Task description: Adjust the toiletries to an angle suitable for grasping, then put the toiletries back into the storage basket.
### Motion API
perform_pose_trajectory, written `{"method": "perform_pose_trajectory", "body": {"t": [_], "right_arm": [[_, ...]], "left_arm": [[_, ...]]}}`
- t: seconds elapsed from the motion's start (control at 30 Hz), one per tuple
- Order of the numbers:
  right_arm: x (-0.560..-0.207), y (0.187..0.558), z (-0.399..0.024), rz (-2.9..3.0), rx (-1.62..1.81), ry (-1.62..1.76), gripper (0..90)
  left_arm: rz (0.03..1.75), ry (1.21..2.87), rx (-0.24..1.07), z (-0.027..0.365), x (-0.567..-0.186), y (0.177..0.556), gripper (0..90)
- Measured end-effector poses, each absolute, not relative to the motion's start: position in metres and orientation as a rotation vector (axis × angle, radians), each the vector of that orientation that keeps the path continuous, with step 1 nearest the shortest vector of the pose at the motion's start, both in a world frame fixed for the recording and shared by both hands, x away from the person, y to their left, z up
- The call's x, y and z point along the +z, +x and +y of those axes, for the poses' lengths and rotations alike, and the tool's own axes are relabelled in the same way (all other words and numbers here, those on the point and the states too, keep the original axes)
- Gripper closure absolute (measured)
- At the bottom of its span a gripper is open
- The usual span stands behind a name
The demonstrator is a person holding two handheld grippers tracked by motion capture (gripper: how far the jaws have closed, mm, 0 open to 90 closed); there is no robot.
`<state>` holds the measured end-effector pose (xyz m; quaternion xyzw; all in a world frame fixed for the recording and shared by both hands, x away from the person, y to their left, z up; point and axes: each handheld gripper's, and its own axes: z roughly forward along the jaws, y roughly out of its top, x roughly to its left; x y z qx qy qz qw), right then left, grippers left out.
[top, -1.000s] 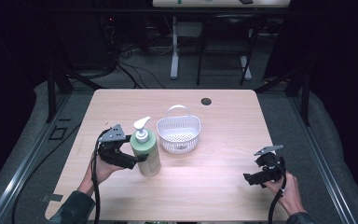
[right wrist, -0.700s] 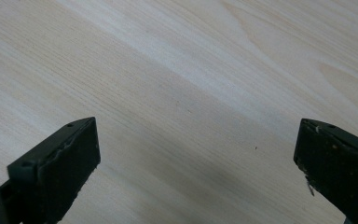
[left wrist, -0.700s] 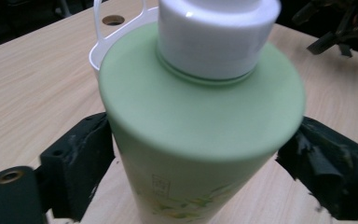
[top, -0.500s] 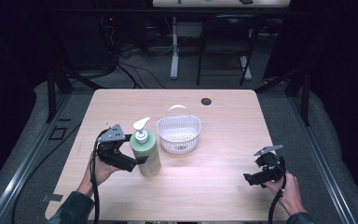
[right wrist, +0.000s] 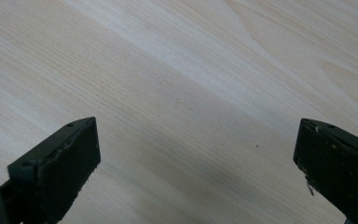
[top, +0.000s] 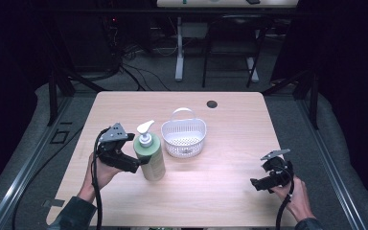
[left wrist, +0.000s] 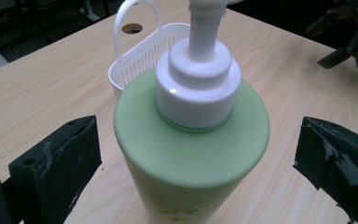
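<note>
A light wooden table (top: 230,191) with rounded corners stands in a dim room, its pale grain lit from above while everything around it falls into shadow. A small dark round hole (top: 212,104) sits near the table's far edge. Grey floor (top: 163,76) surrounds the table, with dark cables (top: 139,72) trailing across it beyond the far edge. Behind the table, a second desk (top: 220,4) rests on a white leg (top: 179,52) and dark metal legs (top: 254,57). Left of the table, a metal rail (top: 24,177) runs along the floor.
</note>
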<state>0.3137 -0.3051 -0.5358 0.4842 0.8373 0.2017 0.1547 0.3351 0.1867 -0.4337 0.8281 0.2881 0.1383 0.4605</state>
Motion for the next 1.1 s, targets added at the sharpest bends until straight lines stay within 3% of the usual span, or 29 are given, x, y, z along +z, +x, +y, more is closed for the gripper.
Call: {"method": "perform_pose_trajectory", "body": {"t": [0.9, 1.1], "right_arm": [[-0.538, 0.315, -0.305, 2.406, 0.56, 1.395, 0.3], [-0.538, 0.314, -0.304, 2.406, 0.566, 1.405, 0.6]], "left_arm": [[0.772, 2.035, 0.331, 0.175, -0.411, 0.34, 0.7], [0.765, 2.03, 0.342, 0.17, -0.406, 0.341, 8.9]]}}
